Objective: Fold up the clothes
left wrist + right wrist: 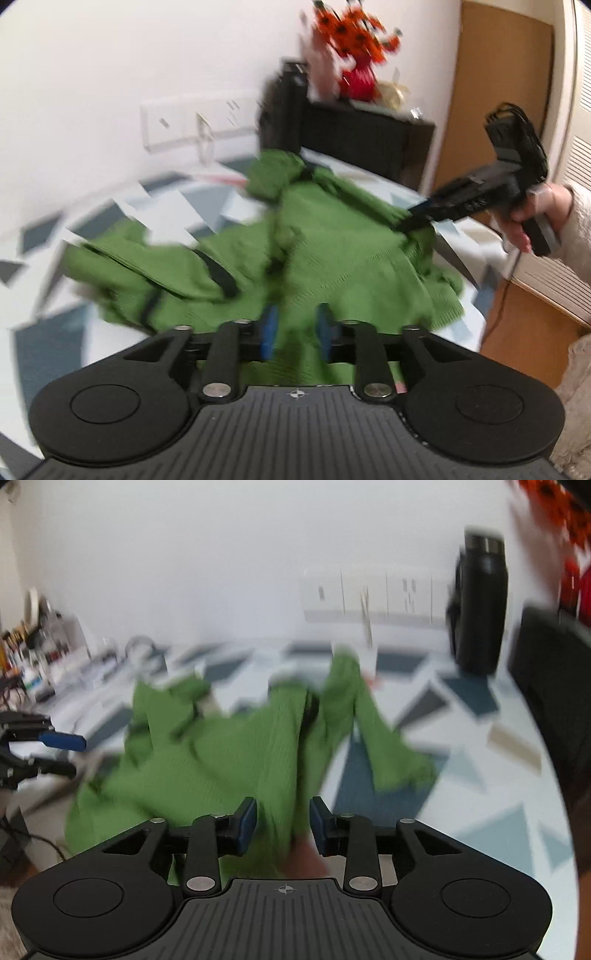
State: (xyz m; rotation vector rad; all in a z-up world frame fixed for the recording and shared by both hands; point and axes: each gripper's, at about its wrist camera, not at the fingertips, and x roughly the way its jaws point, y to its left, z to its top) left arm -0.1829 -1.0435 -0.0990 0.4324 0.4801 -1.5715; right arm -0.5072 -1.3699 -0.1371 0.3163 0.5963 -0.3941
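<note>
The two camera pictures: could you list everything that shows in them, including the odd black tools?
Green knitted garment: one, green, crumpled on the table.
Patterned tablecloth: one, white with grey-blue triangles, under the garment.
Black cylindrical container: one, black, far end by the wall.
Orange-and-red decoration: one, on a dark cabinet.
Wall sockets: a row, white.
Clutter of bottles: several, mixed, far left.
Left tool: black, blue pads, open around cloth.
Right tool: likewise, open.
Hand: one, holding the right tool.

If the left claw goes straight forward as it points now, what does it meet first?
Most likely the crumpled green knitted garment, lying directly ahead of the left claw; blur makes depth uncertain.
</note>
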